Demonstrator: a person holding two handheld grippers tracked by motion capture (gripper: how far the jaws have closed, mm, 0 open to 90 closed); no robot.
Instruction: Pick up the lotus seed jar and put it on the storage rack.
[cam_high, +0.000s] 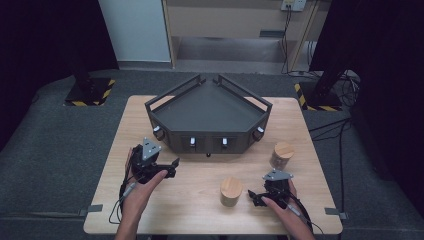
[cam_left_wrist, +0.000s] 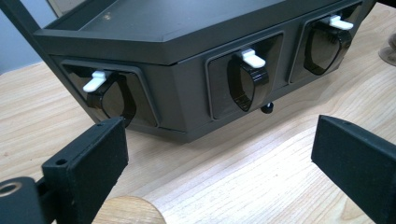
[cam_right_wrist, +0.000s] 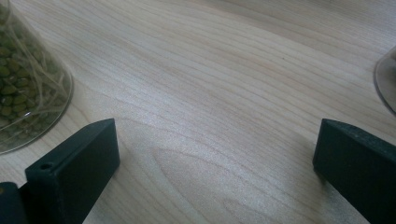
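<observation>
Beside the dark rack (cam_high: 207, 117), both grippers hover with jaws spread; next, the right gripper (cam_high: 255, 196) likely must straddle the nearer jar (cam_high: 231, 191).

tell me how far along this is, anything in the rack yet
Nothing looks done: the rack tray is bare, and both jars stand lidded on the table. In hand: neither; the left gripper and right gripper are open, holding nothing. Left, probably: gripping and moving the jars.
</observation>
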